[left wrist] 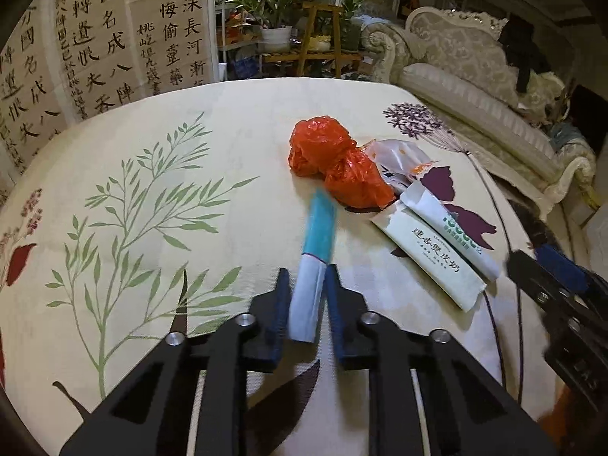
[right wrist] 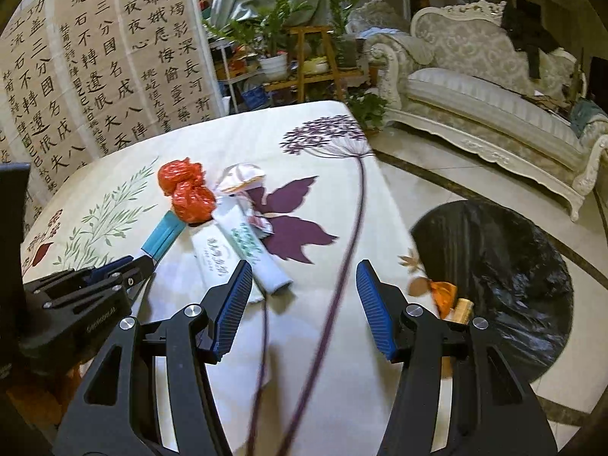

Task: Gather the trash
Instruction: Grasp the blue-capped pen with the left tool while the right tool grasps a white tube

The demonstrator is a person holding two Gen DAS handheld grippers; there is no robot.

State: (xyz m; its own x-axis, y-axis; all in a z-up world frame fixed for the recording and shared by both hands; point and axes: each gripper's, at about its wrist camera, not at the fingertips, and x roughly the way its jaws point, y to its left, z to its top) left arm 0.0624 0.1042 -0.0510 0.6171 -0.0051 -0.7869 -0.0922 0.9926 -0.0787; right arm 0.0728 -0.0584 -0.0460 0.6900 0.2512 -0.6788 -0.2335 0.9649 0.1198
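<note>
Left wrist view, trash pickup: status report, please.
Left tongs shut on blue-and-white wrapper. Right tongs open, empty, over the tablecloth. Red bag and white sachets uncollected. Black-lined bin beside table; nothing in the way.

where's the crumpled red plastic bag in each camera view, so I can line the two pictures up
Left wrist: red plastic bag sits upper centre, just beyond the blue-and-white packet that the left gripper is shut on.
Right wrist: the bag sits left of centre, far across the table.
Shared landmark: the long white sachets right beside the bag.
</note>
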